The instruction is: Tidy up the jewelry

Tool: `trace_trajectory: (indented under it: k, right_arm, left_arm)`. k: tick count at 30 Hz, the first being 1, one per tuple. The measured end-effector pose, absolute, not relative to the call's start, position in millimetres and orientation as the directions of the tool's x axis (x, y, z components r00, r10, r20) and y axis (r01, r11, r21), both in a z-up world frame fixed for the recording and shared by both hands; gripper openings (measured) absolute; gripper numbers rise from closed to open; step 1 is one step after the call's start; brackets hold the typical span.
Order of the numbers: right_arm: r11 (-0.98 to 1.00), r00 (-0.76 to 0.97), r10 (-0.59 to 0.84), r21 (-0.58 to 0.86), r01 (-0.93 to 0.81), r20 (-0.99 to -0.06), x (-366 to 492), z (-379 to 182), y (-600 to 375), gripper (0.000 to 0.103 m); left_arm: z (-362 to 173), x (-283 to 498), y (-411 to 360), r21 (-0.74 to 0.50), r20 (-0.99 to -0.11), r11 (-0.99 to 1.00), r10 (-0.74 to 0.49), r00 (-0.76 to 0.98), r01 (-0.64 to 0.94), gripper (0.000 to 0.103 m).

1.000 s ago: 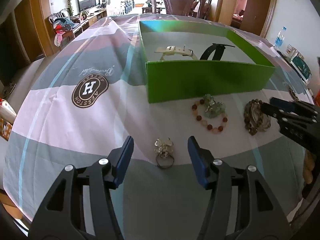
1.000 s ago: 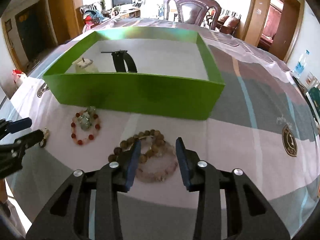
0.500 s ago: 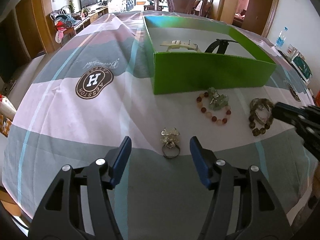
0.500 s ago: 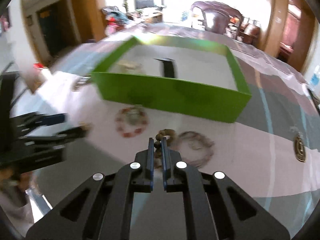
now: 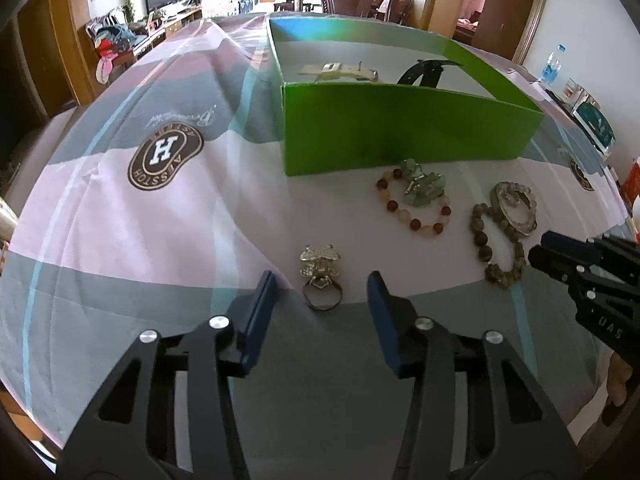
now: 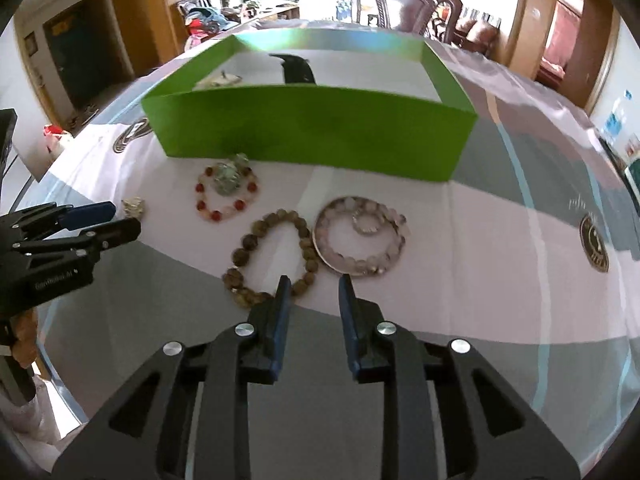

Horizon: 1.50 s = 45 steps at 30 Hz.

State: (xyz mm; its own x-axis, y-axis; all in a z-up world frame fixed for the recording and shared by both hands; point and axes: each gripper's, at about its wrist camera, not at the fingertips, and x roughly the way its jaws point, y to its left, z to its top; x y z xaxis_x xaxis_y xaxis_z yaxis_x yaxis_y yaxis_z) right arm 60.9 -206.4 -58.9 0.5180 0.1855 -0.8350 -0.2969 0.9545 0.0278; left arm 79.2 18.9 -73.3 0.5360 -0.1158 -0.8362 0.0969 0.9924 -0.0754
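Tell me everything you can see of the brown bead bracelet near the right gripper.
The brown bead bracelet is a loop of round, mottled olive-brown beads, wood or stone by the look, pulled into a bent, uneven shape. It lies flat on the tablecloth in front of the green box, its far side against the pink bead bracelet. The right gripper has its jaws opening just at its near edge; no pad presses on it.

open striped cloth (image 5: 120, 240) left of the gold ring (image 5: 320, 280), nothing standing there. straight ahead blocked by the near wall of the green box (image 5: 400, 128), with the red bead bracelet (image 6: 226, 196) just below it. brown bead bracelet (image 6: 276, 256) and pink bead bracelet (image 6: 362, 238) lying touching, crowding the middle. bare cloth right of them.
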Motion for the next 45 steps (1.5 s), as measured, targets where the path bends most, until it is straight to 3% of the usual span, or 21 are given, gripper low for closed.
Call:
trace_trajectory:
  k: [5, 22, 29, 31, 32, 33, 45]
  right_arm:
    - [0.966, 0.516, 0.172, 0.041, -0.256, -0.839, 64.0, -65.3, -217.0, 0.029]
    - [0.988, 0.557, 0.117, 0.039, -0.150, -0.822, 96.4, -64.1, -234.4, 0.029]
    - [0.983, 0.581, 0.076, -0.038, -0.181, -0.810, 119.2, -66.6, -222.7, 0.029]
    - [0.982, 0.577, 0.070, -0.046, -0.184, -0.814, 122.6, -68.4, -222.2, 0.025]
    - [0.980, 0.575, 0.076, -0.046, -0.194, -0.815, 122.2, -68.4, -221.3, 0.011]
    - [0.978, 0.572, 0.082, -0.044, -0.204, -0.816, 119.3, -68.7, -220.5, 0.008]
    - [0.971, 0.615, 0.186, 0.047, -0.235, -0.766, 85.4, -29.8, -237.2, 0.008]
  left_arm:
    - [-72.7, 85.4, 15.0, -0.074, -0.835, 0.993, -0.113, 0.538, 0.095, 0.048]
    - [-73.7, 91.2, 10.6, -0.067, -0.834, 0.992, -0.112, 0.540, 0.103, 0.050]
    - [-74.4, 91.5, 5.9, -0.064, -0.834, 0.992, -0.114, 0.539, 0.110, 0.052]
    - [-74.6, 91.9, 4.7, -0.062, -0.835, 0.992, -0.113, 0.539, 0.111, 0.052]
    - [-74.8, 92.1, 3.9, -0.062, -0.835, 0.992, -0.113, 0.539, 0.112, 0.052]
    - [-75.0, 92.3, 3.6, -0.062, -0.835, 0.992, -0.114, 0.539, 0.113, 0.052]
    - [-76.7, 92.5, 3.6, -0.065, -0.837, 0.992, -0.115, 0.535, 0.112, 0.052]
